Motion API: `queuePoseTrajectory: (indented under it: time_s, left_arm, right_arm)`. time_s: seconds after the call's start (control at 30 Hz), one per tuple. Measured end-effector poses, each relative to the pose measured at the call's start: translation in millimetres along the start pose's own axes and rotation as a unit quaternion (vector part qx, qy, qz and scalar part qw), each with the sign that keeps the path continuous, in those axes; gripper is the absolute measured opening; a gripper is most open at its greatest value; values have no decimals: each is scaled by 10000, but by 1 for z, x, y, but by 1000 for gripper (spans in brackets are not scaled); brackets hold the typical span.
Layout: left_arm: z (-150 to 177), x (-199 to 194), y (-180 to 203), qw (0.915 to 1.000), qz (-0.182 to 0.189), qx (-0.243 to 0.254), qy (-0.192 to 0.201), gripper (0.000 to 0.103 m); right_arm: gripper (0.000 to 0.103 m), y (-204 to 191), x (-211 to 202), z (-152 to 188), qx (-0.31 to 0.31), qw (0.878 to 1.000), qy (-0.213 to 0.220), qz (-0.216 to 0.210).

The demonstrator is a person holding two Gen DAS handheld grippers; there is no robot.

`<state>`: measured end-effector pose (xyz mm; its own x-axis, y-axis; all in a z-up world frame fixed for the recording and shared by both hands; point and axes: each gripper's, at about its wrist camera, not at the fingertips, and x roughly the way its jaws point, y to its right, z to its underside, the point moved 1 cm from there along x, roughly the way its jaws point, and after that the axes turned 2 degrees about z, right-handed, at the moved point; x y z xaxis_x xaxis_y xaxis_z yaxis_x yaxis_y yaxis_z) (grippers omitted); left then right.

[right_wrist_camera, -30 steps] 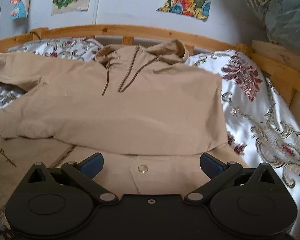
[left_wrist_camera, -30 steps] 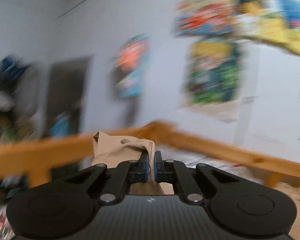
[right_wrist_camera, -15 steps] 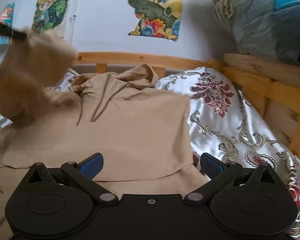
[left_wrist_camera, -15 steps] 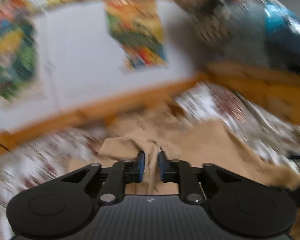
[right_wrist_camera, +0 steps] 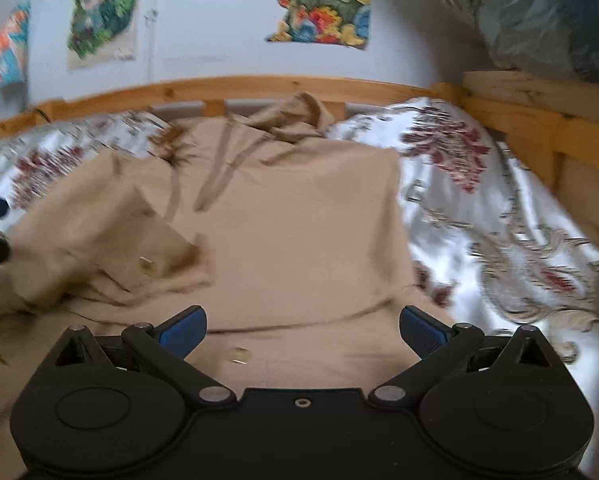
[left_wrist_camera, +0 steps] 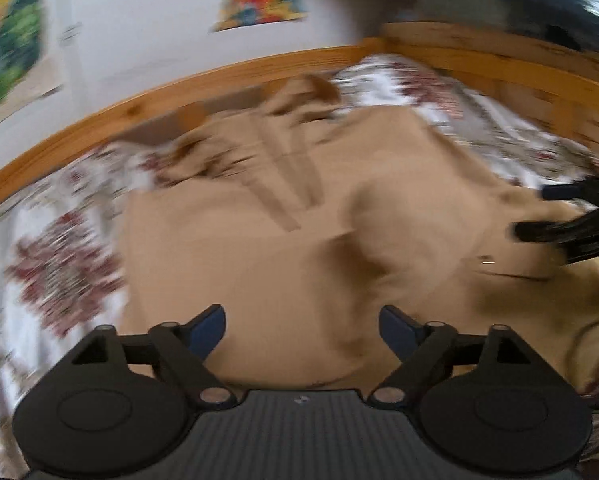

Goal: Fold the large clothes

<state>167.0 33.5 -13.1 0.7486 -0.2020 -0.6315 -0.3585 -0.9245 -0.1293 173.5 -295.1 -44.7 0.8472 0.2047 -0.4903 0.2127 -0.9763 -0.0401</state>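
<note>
Posters [right_wrist_camera: 317,0] hang on the pale wall behind your wooden bed frame [right_wrist_camera: 259,84]; the tan hooded jacket [right_wrist_camera: 299,220] lies spread on the flowered bedspread [right_wrist_camera: 479,200]; only your right view shows the sleeve [right_wrist_camera: 111,232] folded across the chest; your left view is blurred, your right gripper [left_wrist_camera: 539,212] cut off at its edge; your left gripper [left_wrist_camera: 301,330] has just been opening, the sleeve it pinched now dropped; your right gripper [right_wrist_camera: 301,330] gapes empty.

Wooden bed rail [right_wrist_camera: 259,86] blocks far side, bedspread [right_wrist_camera: 479,216] open rightward
</note>
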Motion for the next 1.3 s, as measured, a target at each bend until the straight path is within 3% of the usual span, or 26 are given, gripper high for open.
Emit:
queuePoseTrajectory:
  time_s: [0.2, 0.4, 0.43, 0.47, 0.5, 0.53, 0.67, 0.8, 0.87, 0.9, 0.97, 1.07, 1.2, 1.27, 1.3]
  left_arm:
    - [19, 3, -64, 9937, -752, -721, -404, 97]
    - [25, 5, -93, 9860, -945, -1275, -516, 97]
    - [28, 2, -94, 9856, -935, -1321, -483, 97]
    - [29, 0, -95, 9855, -929, -1345, -457, 98]
    - [30, -1, -96, 9857, -914, -1342, -445, 98]
    - [31, -2, -96, 9862, -898, -1322, -439, 98]
    - [32, -6, -92, 9881, -899, -1186, -384, 98]
    - [31, -2, -90, 9868, -972, -1209, -454, 98]
    - [28, 0, -93, 9853, -1023, -1286, -468, 98]
    - [27, 2, -95, 9843, -1055, -1334, -468, 98]
    - [22, 6, -100, 9809, -1224, -1429, -496, 98]
    - [11, 18, -110, 9775, -1446, -1464, -468, 98]
    - [-2, 47, -123, 9743, -1589, -1524, -467, 98]
    - [-4, 62, -128, 9711, -1653, -1649, -497, 97]
    - [-5, 71, -129, 9689, -1700, -1715, -540, 96]
  right_arm:
    - [102, -30, 12, -38, 1018, 9880, -239, -1134]
    - [101, -85, 58, -51, 1880, 9741, -581, -1110]
    - [91, -90, 62, -51, 1901, 9744, -526, -1080]
    - [69, -93, 65, -50, 1836, 9765, -450, -1031]
    - [55, -97, 65, -49, 1674, 9811, -419, -871]
    - [31, -96, 61, -47, 1543, 9844, -422, -730]
    - [15, -77, 21, -27, 1159, 9912, -261, -581]
    - [18, -55, -22, 7, 962, 9924, -655, -390]
    - [37, -47, -35, 22, 1031, 9904, -886, -249]
    - [41, -42, -42, 26, 1133, 9890, -930, -186]
    - [67, -36, -46, 27, 1279, 9877, -894, -93]
    - [77, -24, -35, 16, 1413, 9865, -819, 83]
    - [78, 2, 12, 8, 1901, 9714, -1373, 381]
    - [58, 13, 34, 7, 2279, 9600, -1545, 505]
    - [51, 14, 39, 4, 2317, 9599, -1496, 498]
